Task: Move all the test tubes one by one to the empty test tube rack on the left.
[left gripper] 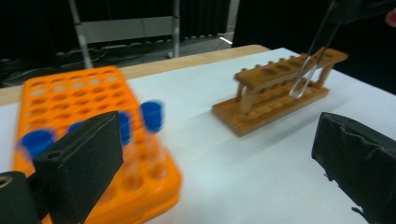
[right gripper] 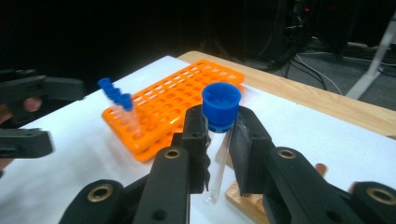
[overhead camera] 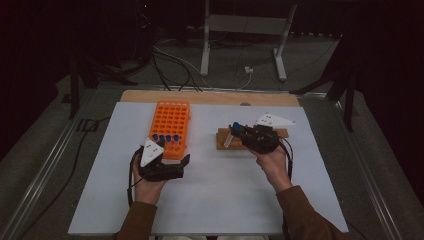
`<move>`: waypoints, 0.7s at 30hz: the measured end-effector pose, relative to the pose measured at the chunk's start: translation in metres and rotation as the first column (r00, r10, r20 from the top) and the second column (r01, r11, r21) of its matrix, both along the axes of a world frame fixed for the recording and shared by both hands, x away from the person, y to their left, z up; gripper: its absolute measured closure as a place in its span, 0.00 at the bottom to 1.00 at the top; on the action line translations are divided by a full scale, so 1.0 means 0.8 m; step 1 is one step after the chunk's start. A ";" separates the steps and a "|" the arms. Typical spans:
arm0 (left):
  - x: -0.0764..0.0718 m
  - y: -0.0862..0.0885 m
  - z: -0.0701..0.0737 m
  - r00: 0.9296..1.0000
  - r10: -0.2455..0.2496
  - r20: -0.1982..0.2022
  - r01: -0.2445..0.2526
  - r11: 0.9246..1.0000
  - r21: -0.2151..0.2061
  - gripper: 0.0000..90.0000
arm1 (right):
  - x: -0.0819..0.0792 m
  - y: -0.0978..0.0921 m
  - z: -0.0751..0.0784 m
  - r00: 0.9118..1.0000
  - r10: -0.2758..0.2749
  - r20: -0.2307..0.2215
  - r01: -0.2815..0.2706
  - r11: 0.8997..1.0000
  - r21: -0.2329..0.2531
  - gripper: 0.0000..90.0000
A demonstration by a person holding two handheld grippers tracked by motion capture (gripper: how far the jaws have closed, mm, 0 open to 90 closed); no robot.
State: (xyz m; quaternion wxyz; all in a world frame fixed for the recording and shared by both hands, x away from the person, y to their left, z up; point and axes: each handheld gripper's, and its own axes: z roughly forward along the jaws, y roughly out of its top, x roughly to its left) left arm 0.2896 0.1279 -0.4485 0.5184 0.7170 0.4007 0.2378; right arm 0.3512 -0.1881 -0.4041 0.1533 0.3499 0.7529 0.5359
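An orange tube rack (overhead camera: 171, 127) stands left of centre, with several blue-capped tubes (overhead camera: 166, 137) in its near row. A wooden rack (overhead camera: 250, 140) lies to its right. My right gripper (right gripper: 219, 133) is shut on a clear tube with a blue cap (right gripper: 221, 106), holding it tilted over the wooden rack (right gripper: 243, 200); the tube's tip (left gripper: 297, 89) hangs at the rack's top bar (left gripper: 289, 67). My left gripper (overhead camera: 167, 165) stands open just in front of the orange rack (left gripper: 93, 121), nothing between its pads (left gripper: 79, 163).
A white sheet (overhead camera: 215, 200) covers the table, with a wooden edge (overhead camera: 210, 96) at the back. Cables (overhead camera: 175, 65) and a metal stand (overhead camera: 242, 30) lie on the floor beyond. Open sheet lies between and in front of the two hands.
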 end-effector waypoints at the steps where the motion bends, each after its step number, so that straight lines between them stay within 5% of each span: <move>1: 0.002 -0.005 0.002 1.000 -0.015 -0.001 0.015 1.000 0.000 0.04 | -0.002 0.002 0.000 1.000 0.005 -0.001 -0.005 1.000 -0.003 0.85; 13: 0.013 -0.055 0.005 0.990 -0.139 -0.021 0.140 0.990 0.015 0.08 | -0.022 0.032 -0.001 0.996 0.089 -0.017 -0.090 0.996 -0.021 0.85; 21: 0.013 -0.073 0.006 0.982 -0.188 0.001 0.188 0.981 0.043 0.46 | -0.029 0.050 -0.003 0.991 0.132 -0.022 -0.133 0.991 -0.026 0.85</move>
